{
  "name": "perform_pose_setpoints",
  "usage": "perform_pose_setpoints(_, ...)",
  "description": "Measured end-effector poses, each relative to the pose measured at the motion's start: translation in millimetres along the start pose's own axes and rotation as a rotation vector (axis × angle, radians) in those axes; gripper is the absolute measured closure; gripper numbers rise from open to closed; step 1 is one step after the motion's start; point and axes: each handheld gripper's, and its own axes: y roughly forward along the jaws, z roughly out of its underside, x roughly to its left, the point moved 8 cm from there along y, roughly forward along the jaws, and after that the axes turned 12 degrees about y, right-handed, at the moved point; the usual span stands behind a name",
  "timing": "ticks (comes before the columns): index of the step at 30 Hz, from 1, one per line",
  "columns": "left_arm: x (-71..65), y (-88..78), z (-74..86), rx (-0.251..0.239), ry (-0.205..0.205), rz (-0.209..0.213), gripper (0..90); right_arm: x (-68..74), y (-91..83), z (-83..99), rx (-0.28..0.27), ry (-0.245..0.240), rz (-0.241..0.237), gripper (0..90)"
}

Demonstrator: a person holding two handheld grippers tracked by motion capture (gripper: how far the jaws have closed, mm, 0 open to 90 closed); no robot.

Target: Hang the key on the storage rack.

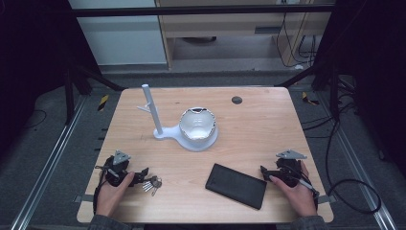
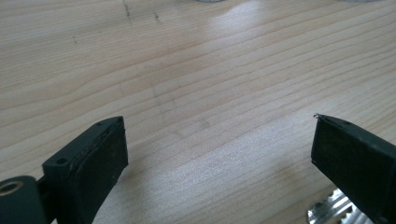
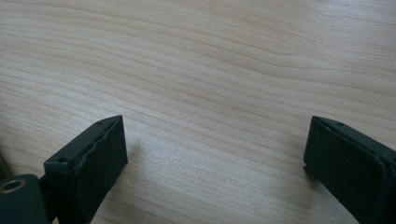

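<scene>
Resting at the near edge of the wooden table (image 1: 258, 120), the left gripper (image 1: 136, 175) and right gripper (image 1: 265, 173) both had their jaws spread wide over bare wood. A bunch of keys (image 1: 151, 183) lay just beside the left gripper's jaws, and a black wallet (image 1: 236, 185) sat just beside the right one. Farther back stood a white stand (image 1: 158, 120) with a bowl (image 1: 196, 123) on its base.
</scene>
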Motion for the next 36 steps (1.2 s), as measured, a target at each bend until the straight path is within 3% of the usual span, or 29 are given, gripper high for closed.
perform_pose_setpoints(6,-5.6,-9.4,-3.5,-0.010,0.050,-0.012,4.1,0.0,-0.1,0.1,0.000,0.000,0.000,6.1)
perform_pose_setpoints(12,-24.1,-19.4,-3.7,0.021,0.064,0.066,8.6,0.0,-0.1,0.1,0.000,0.000,0.000,6.1)
perform_pose_setpoints(13,-29.3,-23.1,-5.8,0.029,0.088,0.073,8.7,0.0,-0.1,0.1,0.000,0.000,0.000,6.1)
perform_pose_setpoints(19,-38.0,-29.0,-18.8,0.014,0.133,0.081,8.0,0.0,-0.1,0.1,0.000,0.000,0.000,6.1)
perform_pose_setpoints(21,-44.7,-30.0,-23.1,0.044,0.172,0.113,7.1,0.0,-0.1,0.1,0.000,0.000,0.000,6.1)
perform_pose_setpoints(22,-45.5,-31.0,-24.5,0.060,0.202,0.104,7.2,0.0,-0.1,0.2,0.000,0.000,0.000,6.1)
perform_pose_setpoints(25,-47.0,-32.7,-26.2,0.080,0.225,0.106,7.2,0.1,-0.2,0.3,0.000,0.001,0.000,6.0)
perform_pose_setpoints(27,-49.9,-34.6,-26.5,0.114,0.244,0.140,7.2,0.2,-0.3,0.4,0.000,0.002,-0.001,5.9)
perform_pose_setpoints(30,-51.0,-36.0,-27.2,0.128,0.258,0.146,7.2,0.3,-0.3,0.4,0.000,0.003,-0.001,5.9)
perform_pose_setpoints(36,-56.9,-38.2,-25.8,0.186,0.305,0.205,7.1,0.4,-0.5,0.8,0.002,0.006,-0.001,5.6)
